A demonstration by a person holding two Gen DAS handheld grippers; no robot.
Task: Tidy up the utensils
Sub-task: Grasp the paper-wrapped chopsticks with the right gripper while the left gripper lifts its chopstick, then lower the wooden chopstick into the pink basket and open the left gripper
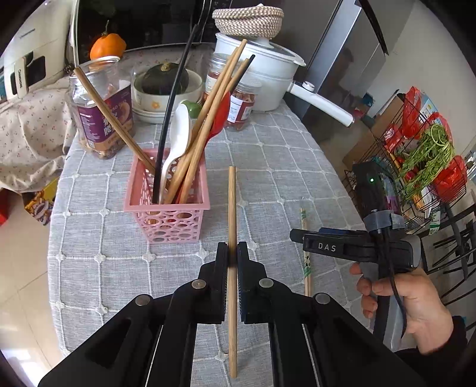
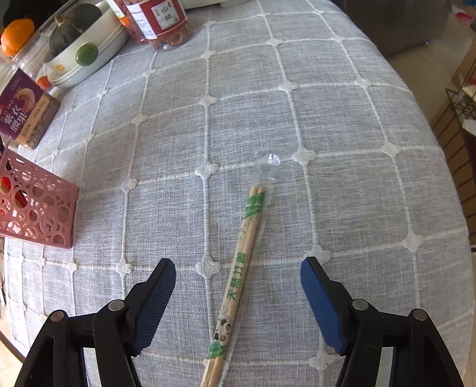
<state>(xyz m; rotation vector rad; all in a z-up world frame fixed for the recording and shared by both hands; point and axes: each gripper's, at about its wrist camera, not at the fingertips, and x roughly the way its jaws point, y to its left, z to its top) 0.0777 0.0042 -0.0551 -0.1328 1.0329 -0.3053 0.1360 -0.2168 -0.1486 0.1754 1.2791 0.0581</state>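
Your left gripper [image 1: 232,253] is clamped on a single wooden chopstick [image 1: 232,214], which runs straight through the pads and sticks out past both ends of the fingers, clear of the tablecloth [image 1: 267,184]. Your right gripper [image 2: 238,268] stands with its jaws apart above a wrapped pair of chopsticks [image 2: 238,277]; the pair lies flat on the cloth between the blue pads [image 2: 318,300], touching neither. In the left wrist view your right hand [image 1: 416,300] grips that tool near the table's right edge, with the wrapped pair beneath it.

Just beyond the held chopstick, toward the table's left side, stands the pink perforated basket [image 1: 166,223]. It holds several wooden chopsticks [image 1: 205,119], black chopsticks [image 1: 172,95], a white spoon [image 1: 178,131] and a red spoon [image 1: 220,116], all leaning upright.

Along the far edge you have a clear jar with a purple label [image 1: 101,113] at the far left corner, stacked bowls holding a dark green squash [image 1: 165,79], a jar with a red label [image 1: 241,107], and a white pot [image 1: 261,77] with a woven basket [image 1: 248,19] on its lid. An orange fruit [image 1: 107,44] sits behind the purple-label jar. A wire rack [image 1: 422,166] of groceries stands off the table's right edge.
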